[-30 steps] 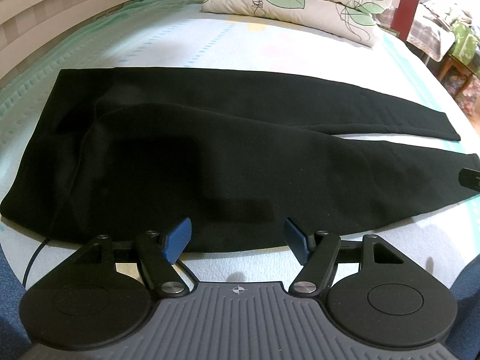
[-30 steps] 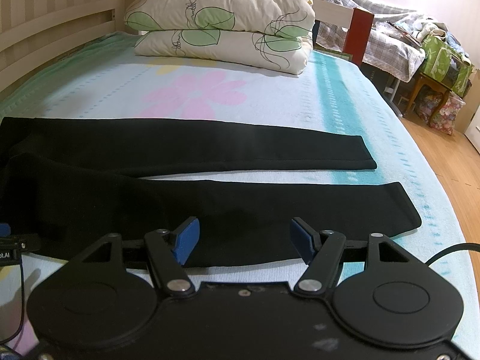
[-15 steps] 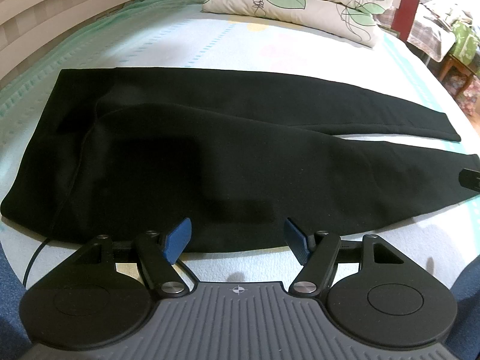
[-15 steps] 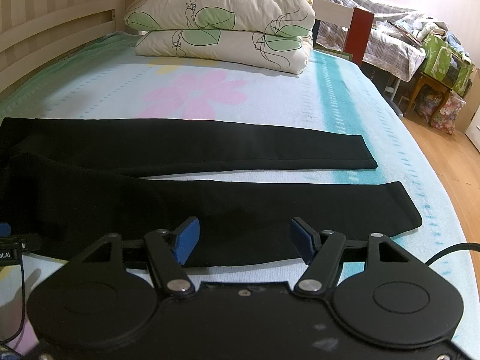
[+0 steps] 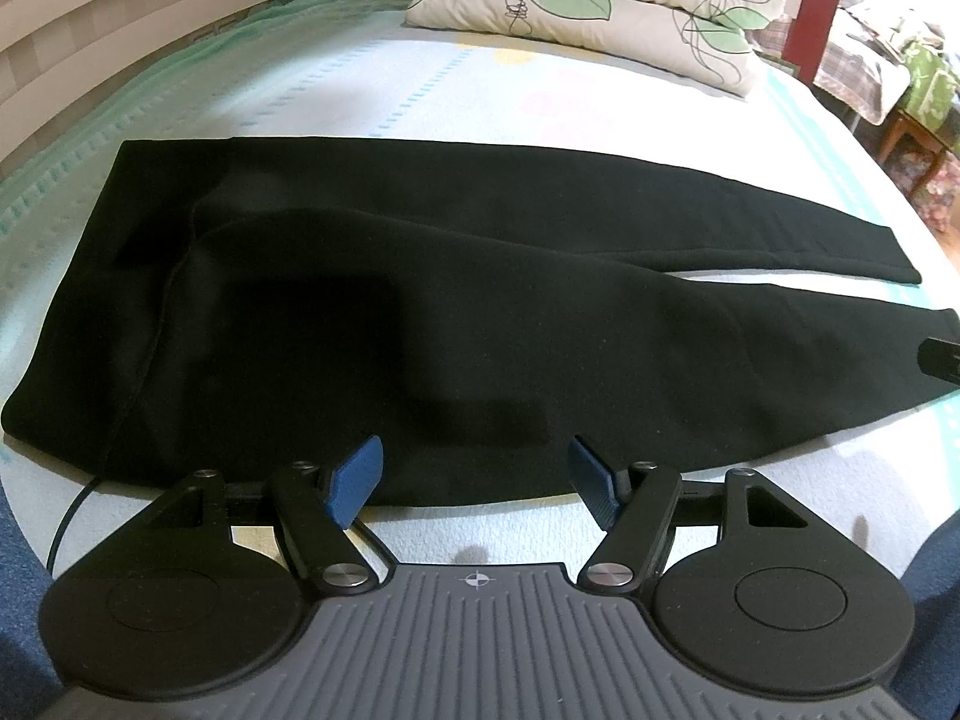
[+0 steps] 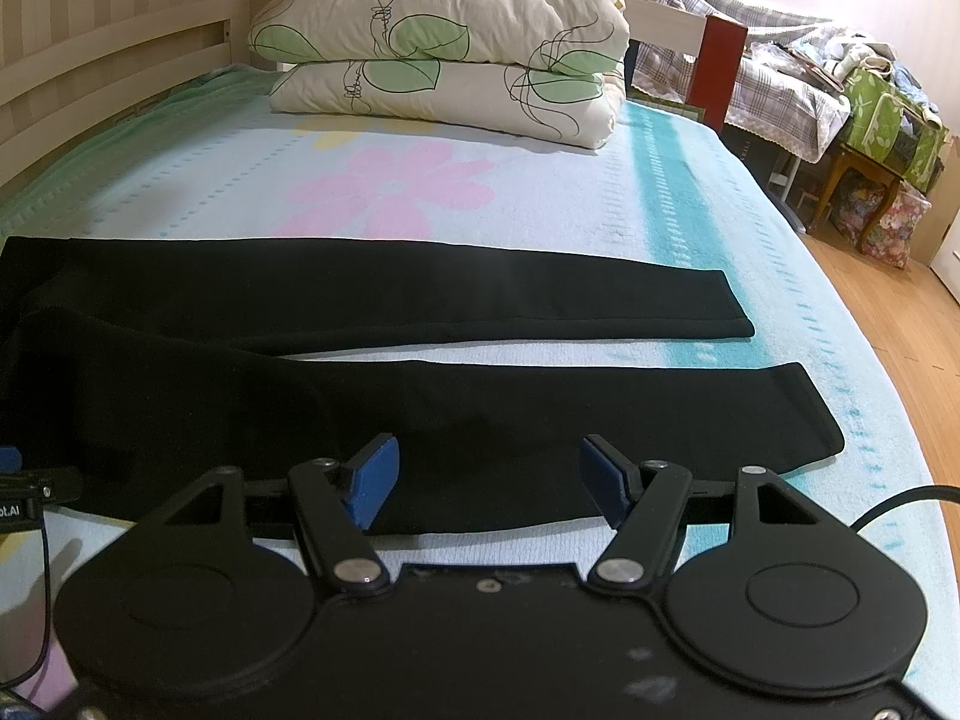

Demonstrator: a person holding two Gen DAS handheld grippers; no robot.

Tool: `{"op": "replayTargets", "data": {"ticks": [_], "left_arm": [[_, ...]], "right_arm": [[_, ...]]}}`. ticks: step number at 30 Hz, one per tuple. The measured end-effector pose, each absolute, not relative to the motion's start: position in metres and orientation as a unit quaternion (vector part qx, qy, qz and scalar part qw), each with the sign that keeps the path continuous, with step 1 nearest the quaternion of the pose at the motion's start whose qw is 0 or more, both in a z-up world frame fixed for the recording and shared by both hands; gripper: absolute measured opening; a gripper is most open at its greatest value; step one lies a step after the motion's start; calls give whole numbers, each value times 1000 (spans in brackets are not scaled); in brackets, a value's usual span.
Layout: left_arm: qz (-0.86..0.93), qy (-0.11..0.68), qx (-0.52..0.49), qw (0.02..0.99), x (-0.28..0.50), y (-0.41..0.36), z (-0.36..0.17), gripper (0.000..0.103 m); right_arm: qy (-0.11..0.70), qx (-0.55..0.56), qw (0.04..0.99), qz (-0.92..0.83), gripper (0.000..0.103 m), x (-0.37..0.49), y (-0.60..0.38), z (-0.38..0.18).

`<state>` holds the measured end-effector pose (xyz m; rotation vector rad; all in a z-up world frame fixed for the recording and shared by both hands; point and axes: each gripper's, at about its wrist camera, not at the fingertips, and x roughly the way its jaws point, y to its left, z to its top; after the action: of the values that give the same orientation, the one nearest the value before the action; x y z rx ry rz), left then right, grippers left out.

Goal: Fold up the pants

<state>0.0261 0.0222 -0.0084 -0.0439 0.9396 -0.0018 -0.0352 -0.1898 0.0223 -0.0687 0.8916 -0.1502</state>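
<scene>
On the bed (image 6: 660,192), short of the pillows (image 6: 444,48), black pants (image 5: 456,312) lie flat, long axis crosswise, waist left, cuffs right. Left gripper (image 5: 474,474) and right gripper (image 6: 486,474) gape at the near edge; a tag reads "AI".

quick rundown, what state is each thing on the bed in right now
black fabric pants: spread flat, unfolded, legs slightly apart
left hand-held gripper: open, holding nothing, at the near pant edge
right hand-held gripper: open, holding nothing, over the near leg
two leaf-print pillows: stacked
</scene>
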Motion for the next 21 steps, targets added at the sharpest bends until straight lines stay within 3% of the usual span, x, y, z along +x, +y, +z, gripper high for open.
{"op": "replayTargets", "data": {"ticks": [15,21], "left_arm": [[-9,433,-8,901,19,14,-5,66],[-34,426,-2,904,17,10,-4,66]], "right_arm": [[431,-26,899,-73,70,-35,-190,22],[412,29,908,-74,66,-39,-208,36]]}}
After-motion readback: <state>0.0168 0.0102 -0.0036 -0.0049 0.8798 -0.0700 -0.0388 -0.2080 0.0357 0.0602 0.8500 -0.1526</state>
